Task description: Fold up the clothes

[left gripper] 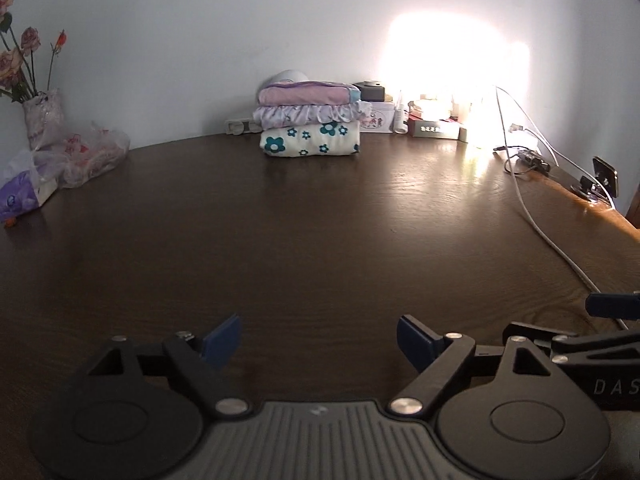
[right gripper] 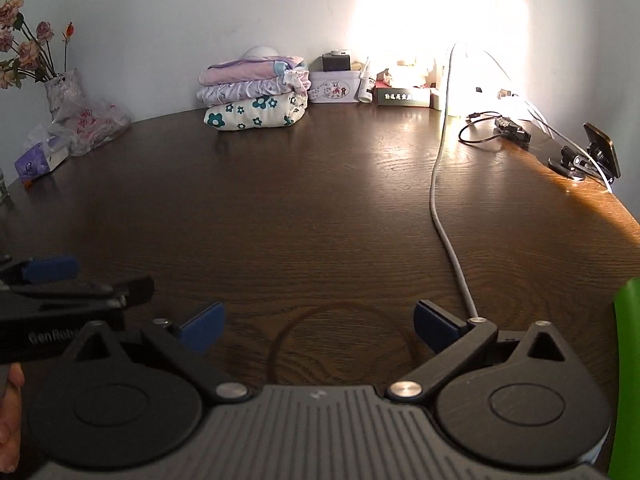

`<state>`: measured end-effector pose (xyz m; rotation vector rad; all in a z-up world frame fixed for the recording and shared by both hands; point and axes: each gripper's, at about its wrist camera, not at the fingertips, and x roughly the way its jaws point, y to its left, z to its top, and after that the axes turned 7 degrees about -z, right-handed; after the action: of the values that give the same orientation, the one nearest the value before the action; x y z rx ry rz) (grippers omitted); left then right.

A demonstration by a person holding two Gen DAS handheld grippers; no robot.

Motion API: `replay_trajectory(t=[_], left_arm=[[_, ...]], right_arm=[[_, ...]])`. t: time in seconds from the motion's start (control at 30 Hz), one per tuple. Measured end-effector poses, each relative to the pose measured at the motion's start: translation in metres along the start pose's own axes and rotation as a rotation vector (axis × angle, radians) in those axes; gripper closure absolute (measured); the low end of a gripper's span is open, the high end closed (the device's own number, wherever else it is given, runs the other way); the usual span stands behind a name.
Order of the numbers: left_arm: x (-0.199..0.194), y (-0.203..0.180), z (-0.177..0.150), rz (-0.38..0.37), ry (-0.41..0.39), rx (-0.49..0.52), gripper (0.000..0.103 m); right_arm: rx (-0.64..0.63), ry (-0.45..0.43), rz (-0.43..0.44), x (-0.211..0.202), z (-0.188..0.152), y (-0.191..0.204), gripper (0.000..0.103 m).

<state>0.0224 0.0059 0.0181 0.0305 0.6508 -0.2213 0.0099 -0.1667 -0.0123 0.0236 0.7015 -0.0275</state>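
Three folded garments form a stack [left gripper: 310, 122] [right gripper: 256, 94] at the far side of the dark wooden table [left gripper: 300, 220] [right gripper: 300, 200], against the wall: a white one with teal flowers at the bottom, a lilac ruffled one in the middle, a pink one on top. My left gripper [left gripper: 319, 340] is open above the near table edge with nothing between its blue pads. My right gripper [right gripper: 319, 326] is open too, likewise holding nothing. Each gripper shows at the other view's edge. No loose garment lies near either gripper.
A vase of flowers [left gripper: 40, 118] [right gripper: 66, 88], plastic bags [left gripper: 86, 156] and a tissue pack [left gripper: 22, 196] sit far left. Boxes and bottles [right gripper: 368, 88] line the back under bright glare. A white cable [right gripper: 440, 200] crosses the right side, near a phone stand [right gripper: 592, 152].
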Motion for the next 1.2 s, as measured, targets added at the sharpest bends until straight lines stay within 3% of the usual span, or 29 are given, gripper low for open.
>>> replay_trajectory(t=[0.33, 0.47, 1.2], left_arm=[[0.005, 0.002, -0.007, 0.001, 0.029, -0.035, 0.01], [0.004, 0.004, -0.009, 0.008, 0.033, -0.038, 0.0], [-0.009, 0.006, -0.019, -0.011, 0.035, -0.029, 0.0]], right_arm=[[-0.051, -0.004, -0.052, -0.007, -0.014, 0.008, 0.0], [-0.048, -0.002, -0.056, -0.009, -0.016, 0.006, 0.001], [-0.039, -0.002, -0.067, -0.014, -0.019, 0.003, 0.001]])
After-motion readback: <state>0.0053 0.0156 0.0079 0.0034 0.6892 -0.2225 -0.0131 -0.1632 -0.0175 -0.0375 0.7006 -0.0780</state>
